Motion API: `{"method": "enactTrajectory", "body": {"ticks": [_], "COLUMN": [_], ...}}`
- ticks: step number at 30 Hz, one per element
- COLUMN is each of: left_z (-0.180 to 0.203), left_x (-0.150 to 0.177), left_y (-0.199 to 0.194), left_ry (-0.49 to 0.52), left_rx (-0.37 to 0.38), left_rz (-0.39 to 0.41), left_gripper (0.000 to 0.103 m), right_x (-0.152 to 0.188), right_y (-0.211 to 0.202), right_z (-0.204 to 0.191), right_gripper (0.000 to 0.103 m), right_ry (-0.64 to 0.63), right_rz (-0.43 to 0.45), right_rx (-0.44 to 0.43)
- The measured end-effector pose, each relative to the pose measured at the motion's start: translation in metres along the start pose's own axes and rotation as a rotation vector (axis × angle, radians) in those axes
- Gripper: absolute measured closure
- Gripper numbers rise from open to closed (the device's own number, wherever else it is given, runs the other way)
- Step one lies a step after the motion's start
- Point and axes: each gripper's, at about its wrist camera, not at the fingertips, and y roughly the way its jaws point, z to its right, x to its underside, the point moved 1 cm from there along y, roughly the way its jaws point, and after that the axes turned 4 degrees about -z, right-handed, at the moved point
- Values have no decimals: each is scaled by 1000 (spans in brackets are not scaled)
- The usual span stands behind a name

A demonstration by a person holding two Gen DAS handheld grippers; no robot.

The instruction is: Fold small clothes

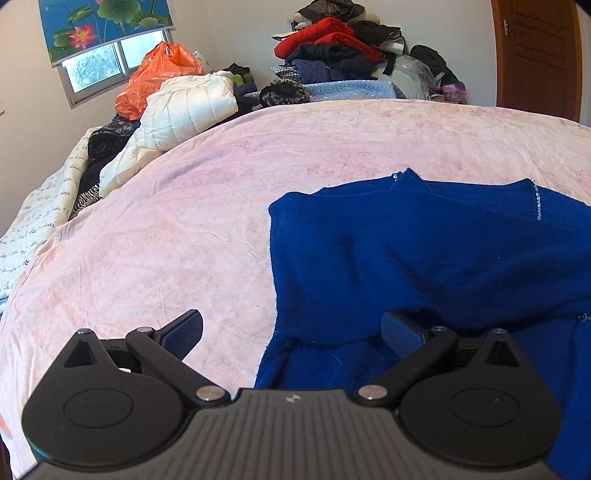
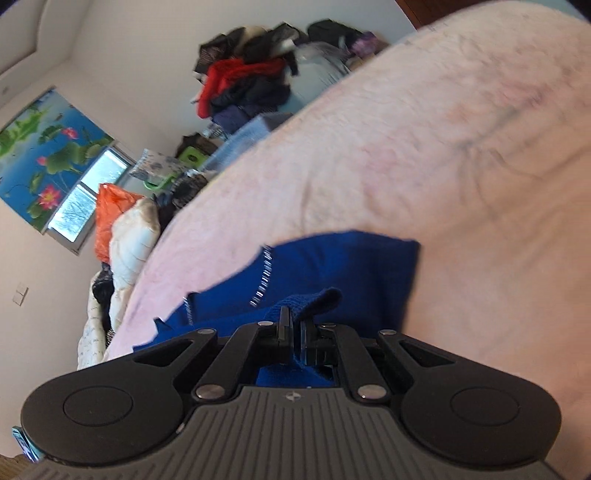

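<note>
Right wrist view shows the right gripper pinching a fold of the blue garment on the bed's near edge, left gripper spread wide; folding appears underway, next carrying the pinched edge across.

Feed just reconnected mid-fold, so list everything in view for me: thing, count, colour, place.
blue garment: one, royal blue, spread on bed.
bed cover: one, pale pink.
puffer jacket: one, white, bed's far-left edge.
plastic bag: one, orange, behind jacket.
clothes pile: one, red and dark, against far wall.
window blind: one, blue lotus print.
door: one, brown, far right.
left gripper: open, at garment's edge.
right gripper: shut on blue garment.
</note>
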Motion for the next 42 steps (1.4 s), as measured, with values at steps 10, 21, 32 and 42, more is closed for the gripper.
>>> {"method": "enactTrajectory", "body": {"ticks": [10,21,32,42], "left_z": [6,9,10,8], "left_x": [-1,6,10,17], "left_y": [1,6,3,-9], "left_ry": [10,11,16,15], "left_rx": [3,0,4,3], "left_rz": [-12,-35,-43,-40], "left_gripper": [0,0,0,0], "right_x": [11,30,45,62], "right_y": [-17,10,5,-23], "right_z": [-13,-34,-45,-63], "right_gripper": [64,59,44,43], "right_ry": [-137,-249,-279,-357], "right_rz": [143,18,15,38], "right_rx": [188,202,183,154]}}
